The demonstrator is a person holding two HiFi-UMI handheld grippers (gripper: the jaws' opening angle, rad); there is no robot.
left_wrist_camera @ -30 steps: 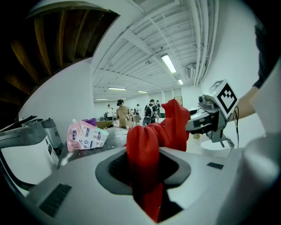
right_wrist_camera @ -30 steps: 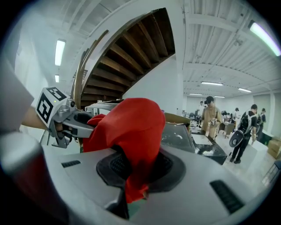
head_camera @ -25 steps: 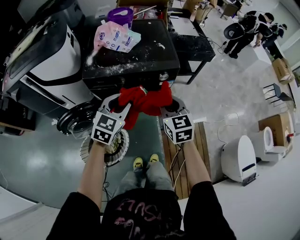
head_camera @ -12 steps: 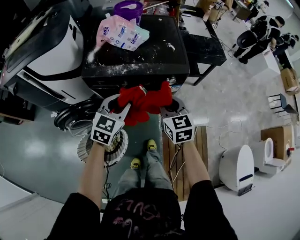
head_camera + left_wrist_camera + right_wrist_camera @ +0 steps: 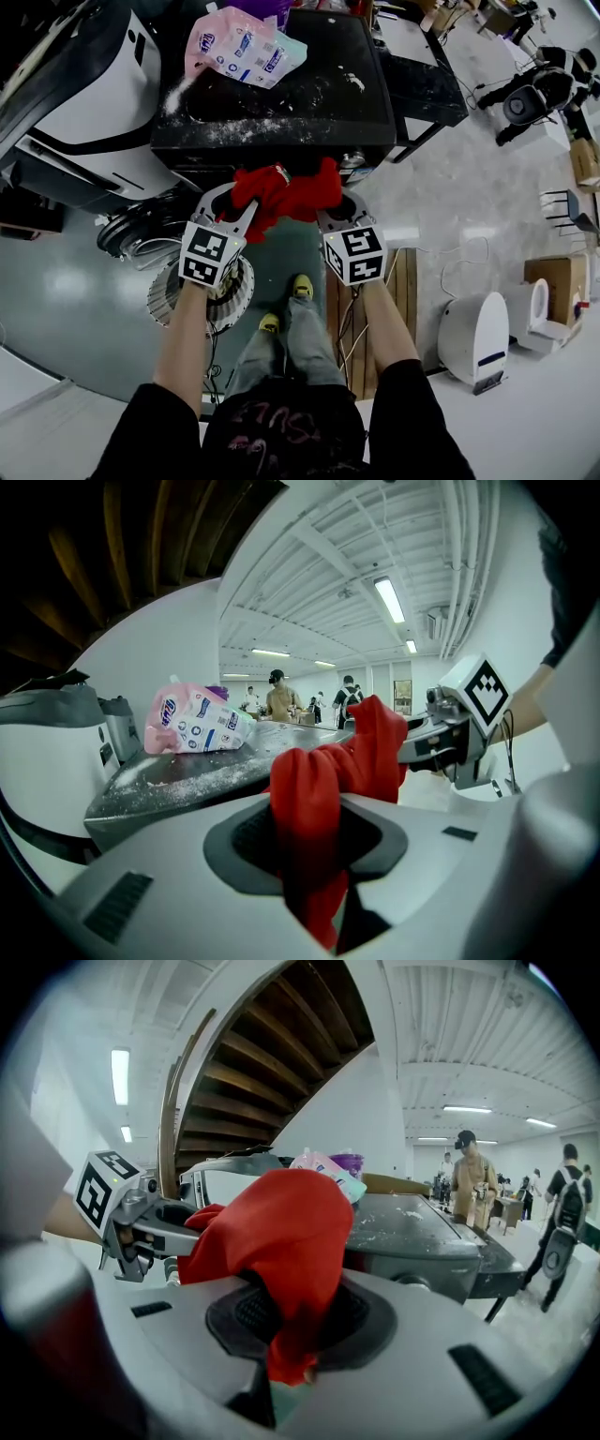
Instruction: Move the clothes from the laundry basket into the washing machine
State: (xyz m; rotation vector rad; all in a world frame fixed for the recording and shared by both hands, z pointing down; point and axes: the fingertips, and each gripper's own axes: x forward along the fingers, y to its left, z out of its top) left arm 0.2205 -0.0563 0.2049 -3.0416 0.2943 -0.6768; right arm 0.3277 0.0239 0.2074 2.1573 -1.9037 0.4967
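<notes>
While the red garment (image 5: pixel 286 192) hangs bunched at the front edge of the dark-topped washing machine (image 5: pixel 281 103), you have the load half delivered. It is out of the laundry basket (image 5: pixel 165 300) but not yet inside the machine. Your left gripper (image 5: pixel 246 199) is clamped on one end of the cloth, with a fold running down between its jaws and a tail dangling below them. Your right gripper (image 5: pixel 328 202) is clenched on the other end in the same way, so the garment spans the short gap between the two, just in front of the machine and below its top. The basket sits on the floor on your side of the machine, under your left forearm. Most of it is covered, so whether more clothes wait in it cannot be told. A round door (image 5: pixel 131 239) stands swung out low at the machine's left front, which suggests the way in is open, though the opening itself lies hidden beneath the top's overhang and the cloth. A detergent pouch (image 5: pixel 242 47) lies on the machine's top toward its far left corner, amid scattered white powder. What is left, by the look of it, is to carry this piece down and into the opening, let go with both grippers, then go to the basket for whatever remains—this one garment is the only piece visibly on its way.
</notes>
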